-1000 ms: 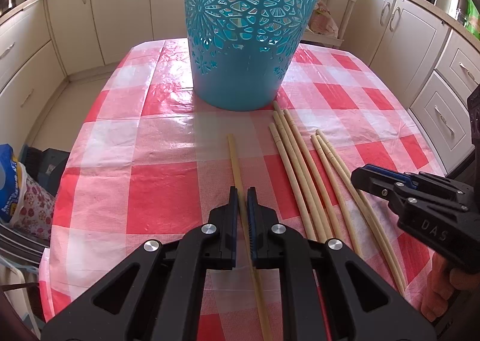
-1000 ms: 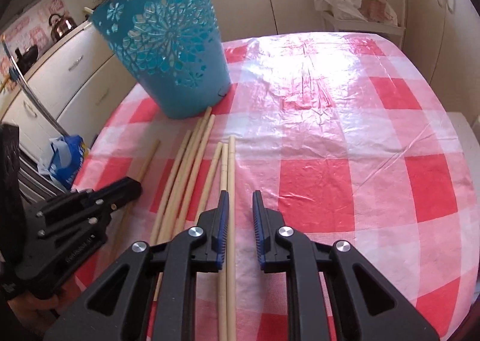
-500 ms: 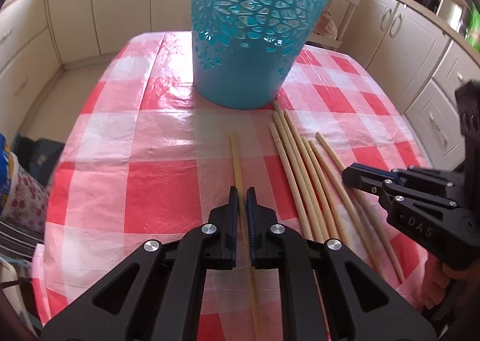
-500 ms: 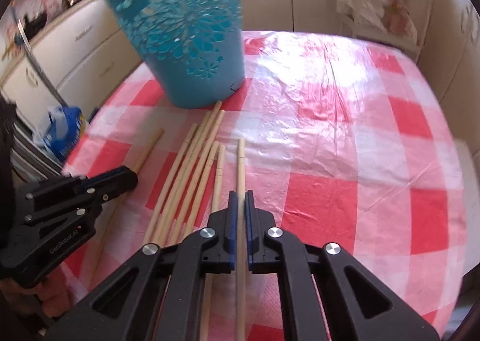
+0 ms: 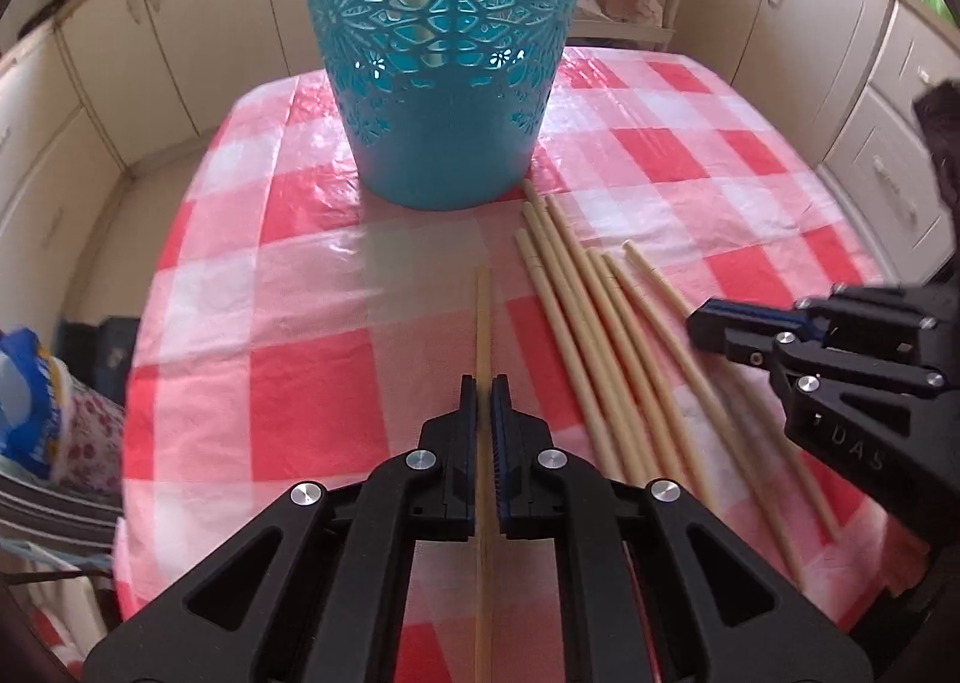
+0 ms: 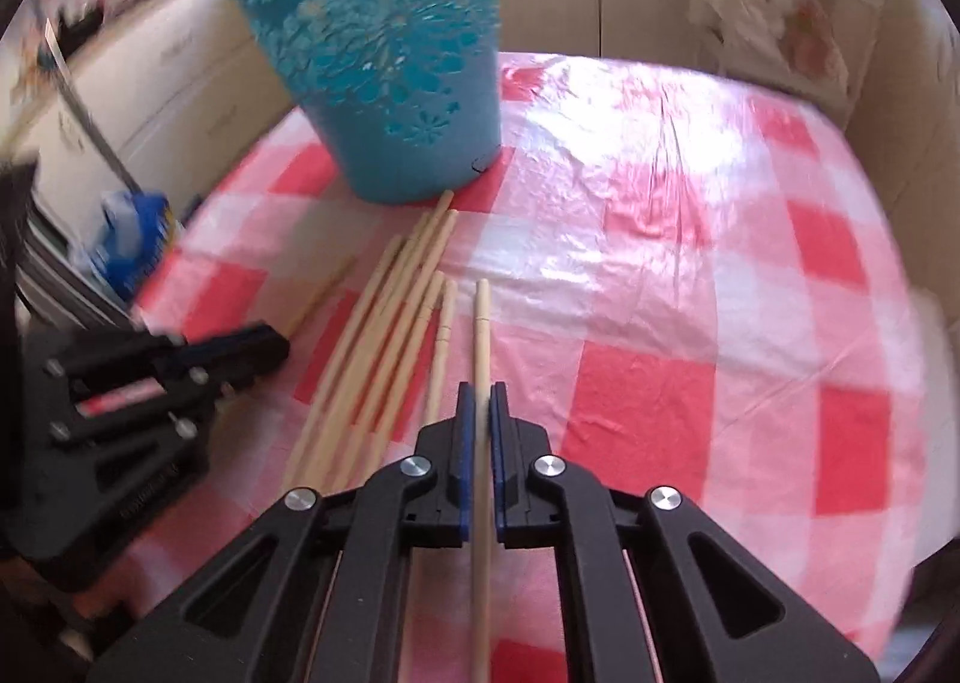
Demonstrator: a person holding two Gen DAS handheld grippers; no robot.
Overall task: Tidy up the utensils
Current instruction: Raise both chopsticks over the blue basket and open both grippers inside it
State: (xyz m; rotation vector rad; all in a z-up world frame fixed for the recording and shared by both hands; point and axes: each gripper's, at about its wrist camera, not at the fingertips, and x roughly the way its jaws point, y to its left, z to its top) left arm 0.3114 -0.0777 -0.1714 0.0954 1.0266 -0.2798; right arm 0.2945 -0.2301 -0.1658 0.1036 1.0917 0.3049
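**A chopstick clamped in each gripper**

One chopstick is clamped between the closed jaws of the left gripper. Another stick is pinched the same way by the right gripper. The loose chopsticks are spread on the checked cloth between the two grippers, their far ends near the blue basket.

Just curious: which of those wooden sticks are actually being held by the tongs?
Two: the stick lying apart on the left, clamped in the left tongs, and the rightmost stick, clamped in the right tongs. The bundle between lies loose.
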